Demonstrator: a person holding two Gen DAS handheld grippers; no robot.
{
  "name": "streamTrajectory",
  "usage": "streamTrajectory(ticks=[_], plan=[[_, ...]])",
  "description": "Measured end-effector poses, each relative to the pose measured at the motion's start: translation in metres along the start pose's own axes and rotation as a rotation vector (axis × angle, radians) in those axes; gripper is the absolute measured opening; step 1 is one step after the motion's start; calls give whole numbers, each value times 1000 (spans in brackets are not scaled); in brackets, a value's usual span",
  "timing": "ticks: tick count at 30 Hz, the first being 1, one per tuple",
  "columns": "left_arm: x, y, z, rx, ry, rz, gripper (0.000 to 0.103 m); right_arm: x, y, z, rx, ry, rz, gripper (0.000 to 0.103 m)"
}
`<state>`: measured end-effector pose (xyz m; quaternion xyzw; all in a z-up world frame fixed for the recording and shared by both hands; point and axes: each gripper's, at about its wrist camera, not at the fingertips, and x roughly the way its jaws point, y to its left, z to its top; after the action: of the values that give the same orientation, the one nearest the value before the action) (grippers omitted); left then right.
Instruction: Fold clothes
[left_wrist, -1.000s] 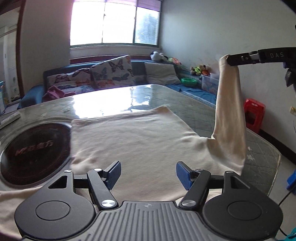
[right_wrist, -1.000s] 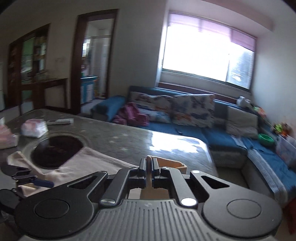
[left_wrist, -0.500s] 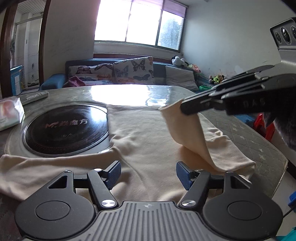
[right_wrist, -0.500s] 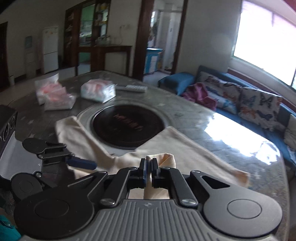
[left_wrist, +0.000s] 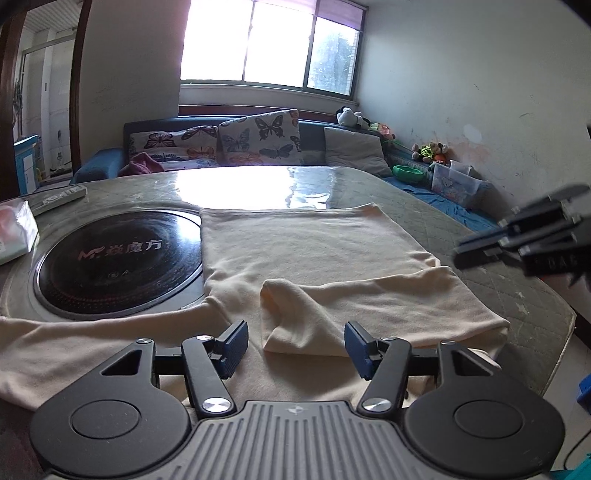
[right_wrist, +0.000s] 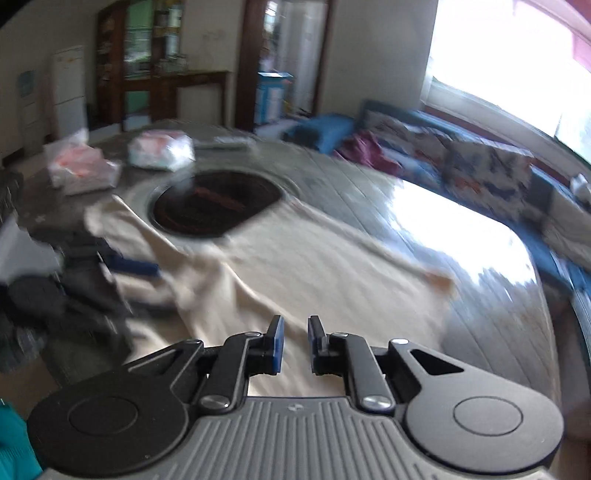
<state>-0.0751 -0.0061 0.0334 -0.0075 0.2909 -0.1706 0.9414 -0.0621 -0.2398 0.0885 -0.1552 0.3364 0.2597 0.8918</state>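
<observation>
A: Start with the big things. What's on the table (left_wrist: 480, 236)?

B: A cream shirt (left_wrist: 314, 251) spread flat across it, its left edge lapping the rim of the round black hotplate (left_wrist: 118, 258) set into the tabletop. Behind the table there's a sofa (left_wrist: 258, 140) under the window.

A: How far along is the folding?

B: Early, I'd say. The right sleeve (left_wrist: 369, 306) lies folded in across the chest, its cuff near the middle. The left sleeve (left_wrist: 74, 343) is stretched out flat along the near edge, not yet folded. The body hasn't been doubled over at all, so that sleeve and the lengthwise folds are left.

A: And the grippers?

B: The left gripper (left_wrist: 295, 347) hovers low over the shirt with the folded cuff just ahead of it. Its jaws stand about halfway apart and are closing, but nothing is between the pads. The right gripper (right_wrist: 294, 343) is off to the right side above the cloth, its jaws opening with only a narrow gap, and nothing in them. That view is blurred.

A: Small stuff?

B: Tissue packs (right_wrist: 159, 149) and a remote (left_wrist: 59, 197) at the far left of the table, well apart from the shirt.
</observation>
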Motion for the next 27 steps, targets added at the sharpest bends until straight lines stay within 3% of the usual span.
streamTrajectory(ticks=[4, 7, 9, 11, 15, 21, 24, 25, 27], plan=[[13, -3, 4, 15, 21, 5, 57, -4, -23, -39, 93, 61, -39, 12], [21, -8, 5, 41, 41, 1, 42, -8, -32, -58, 135, 64, -36, 12], [25, -11, 3, 58, 54, 6, 38, -10, -37, -67, 161, 56, -29, 12], [26, -13, 2, 62, 63, 25, 20, -11, -37, -70, 156, 39, -26, 12], [17, -13, 8, 59, 50, 53, 3, -7, -33, -69, 118, 4, -16, 12], [5, -7, 12, 50, 57, 105, 1, 7, -29, -72, 84, 36, -1, 12], [5, -7, 13, 48, 67, 84, 3, 4, -32, -70, 81, 30, 3, 12], [6, -7, 15, 47, 65, 72, 6, 3, -33, -69, 79, 26, 3, 12], [10, -11, 15, 71, 62, 90, 23, 3, -35, -64, 75, 12, 1, 13]])
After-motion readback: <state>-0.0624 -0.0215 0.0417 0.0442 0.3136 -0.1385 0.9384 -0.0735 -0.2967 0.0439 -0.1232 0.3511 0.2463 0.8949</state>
